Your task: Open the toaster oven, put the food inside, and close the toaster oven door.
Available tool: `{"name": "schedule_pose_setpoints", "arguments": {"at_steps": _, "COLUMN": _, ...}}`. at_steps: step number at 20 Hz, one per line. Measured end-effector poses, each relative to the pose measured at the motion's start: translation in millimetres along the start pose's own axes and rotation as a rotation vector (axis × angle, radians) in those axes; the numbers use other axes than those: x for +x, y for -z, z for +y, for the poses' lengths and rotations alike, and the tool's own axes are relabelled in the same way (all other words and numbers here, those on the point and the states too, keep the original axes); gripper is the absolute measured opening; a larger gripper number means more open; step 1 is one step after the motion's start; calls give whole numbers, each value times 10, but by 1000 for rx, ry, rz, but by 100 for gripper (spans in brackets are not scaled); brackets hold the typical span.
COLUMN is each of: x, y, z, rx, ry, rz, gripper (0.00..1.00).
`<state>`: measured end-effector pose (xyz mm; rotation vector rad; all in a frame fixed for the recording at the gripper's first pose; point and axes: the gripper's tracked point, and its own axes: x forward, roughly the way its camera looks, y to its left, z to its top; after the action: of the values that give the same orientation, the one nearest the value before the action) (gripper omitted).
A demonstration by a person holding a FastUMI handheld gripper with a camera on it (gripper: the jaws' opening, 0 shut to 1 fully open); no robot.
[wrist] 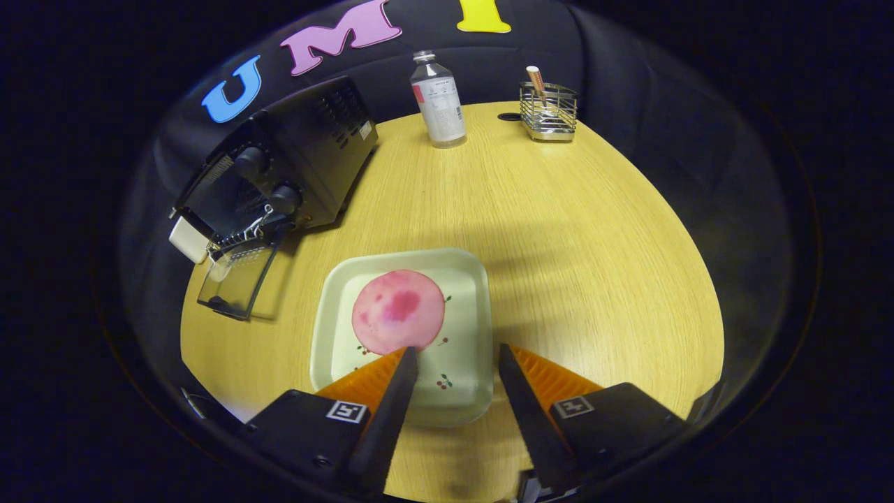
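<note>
Your gripper point(457, 353) sits low in the frame with its two fingers spread apart and nothing held between them; bare plate surface shows in the gap. You have the left fingertip point(408, 353) right at the near edge of the food point(398, 311), a round, flat pink slice with darker red blotches, though whether it actually touches the slice cannot be told. Your right fingertip point(504, 349) sits just off the plate's right rim, over the table. The slice lies on a pale square plate point(461, 363) with rounded corners and small cherry prints, set at the lower centre of the frame on a round, light wood table point(594, 230). Look to the upper left and you find the toaster oven point(307, 150), a black box with two round knobs down its front panel, standing near the table's left edge and well apart from the plate. Its glass door point(234, 283) is already dropped open, lying flat toward the table, and a wire rack point(241, 234) shows at the mouth of the cavity. At the top centre, a clear bottle point(438, 101) with a white label stands upright. To its right, at the far rim of the table, a wire basket holder point(549, 112) has a stick-like item leaning out of it.
</note>
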<state>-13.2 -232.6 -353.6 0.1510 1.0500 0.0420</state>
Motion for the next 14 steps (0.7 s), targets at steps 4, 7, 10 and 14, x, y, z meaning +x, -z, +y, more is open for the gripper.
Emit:
{"name": "schedule_pose_setpoints", "arguments": {"at_steps": 4, "x": 41, "y": -20, "z": -105, "rx": 12, "ry": 44, "rz": 3, "gripper": 49}}
{"name": "schedule_pose_setpoints", "arguments": {"at_steps": 7, "x": 41, "y": 4, "z": -119, "rx": 9, "ry": 39, "rz": 13, "gripper": 37}}
{"name": "schedule_pose_setpoints", "arguments": {"at_steps": 10, "x": 29, "y": 16, "z": -120, "rx": -17, "ry": 50, "rz": 21, "gripper": 33}}
{"name": "schedule_pose_setpoints", "arguments": {"at_steps": 14, "x": -5, "y": 20, "z": -119, "rx": 5, "ry": 42, "rz": 20, "gripper": 26}}
